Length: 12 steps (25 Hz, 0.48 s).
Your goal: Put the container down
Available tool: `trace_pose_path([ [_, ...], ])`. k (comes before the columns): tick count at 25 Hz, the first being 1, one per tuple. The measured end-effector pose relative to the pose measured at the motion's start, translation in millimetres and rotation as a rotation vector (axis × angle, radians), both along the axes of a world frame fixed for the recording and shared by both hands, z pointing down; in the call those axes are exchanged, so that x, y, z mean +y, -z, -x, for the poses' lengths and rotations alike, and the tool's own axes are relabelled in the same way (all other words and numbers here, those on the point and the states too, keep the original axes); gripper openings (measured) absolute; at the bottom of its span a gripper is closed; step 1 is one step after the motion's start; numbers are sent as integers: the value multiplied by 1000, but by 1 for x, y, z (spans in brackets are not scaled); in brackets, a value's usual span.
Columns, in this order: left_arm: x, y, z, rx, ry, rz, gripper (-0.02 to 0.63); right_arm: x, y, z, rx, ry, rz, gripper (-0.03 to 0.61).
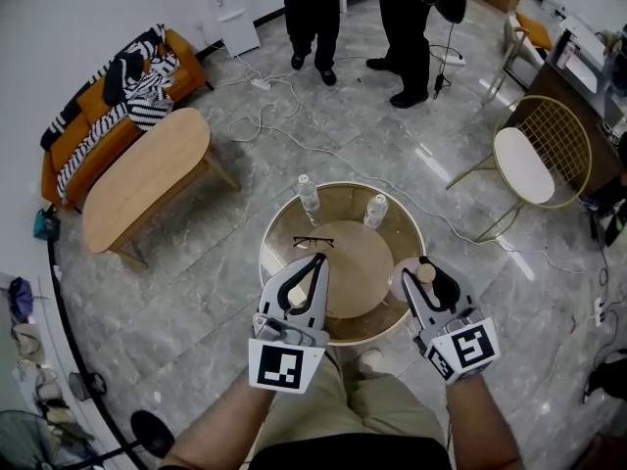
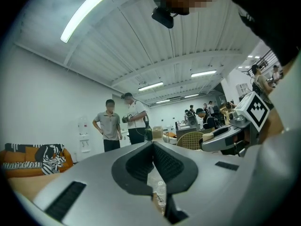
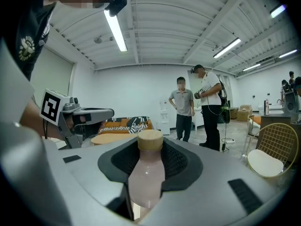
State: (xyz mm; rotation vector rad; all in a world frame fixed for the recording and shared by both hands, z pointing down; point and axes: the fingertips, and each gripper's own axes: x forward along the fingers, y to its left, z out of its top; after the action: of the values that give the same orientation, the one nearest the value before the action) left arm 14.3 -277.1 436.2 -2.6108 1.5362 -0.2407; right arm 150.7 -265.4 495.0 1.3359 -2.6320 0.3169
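To do this step well, lower the container [image 3: 146,171] straight down and upright onto a bare part of the round counter [image 1: 343,198], away from the spectacles [image 1: 313,242] and the two water bottles [image 1: 309,200]. Let go only once the base sits flat. The right hand-held gripper [image 1: 428,270] is clamped on the pink, tan-capped container, its jaws wide about the body, at the counter's right edge. Whether the base touches anything I cannot tell. The left hand-held gripper [image 1: 315,262] has its jaws together with nothing between them, over the counter's left side
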Motion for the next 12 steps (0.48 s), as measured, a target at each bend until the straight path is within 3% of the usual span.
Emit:
trace_pose_path([
  [12, -16, -51, -28, -32, -74, 19, 15, -3, -61, -14, 12, -32, 57, 149],
])
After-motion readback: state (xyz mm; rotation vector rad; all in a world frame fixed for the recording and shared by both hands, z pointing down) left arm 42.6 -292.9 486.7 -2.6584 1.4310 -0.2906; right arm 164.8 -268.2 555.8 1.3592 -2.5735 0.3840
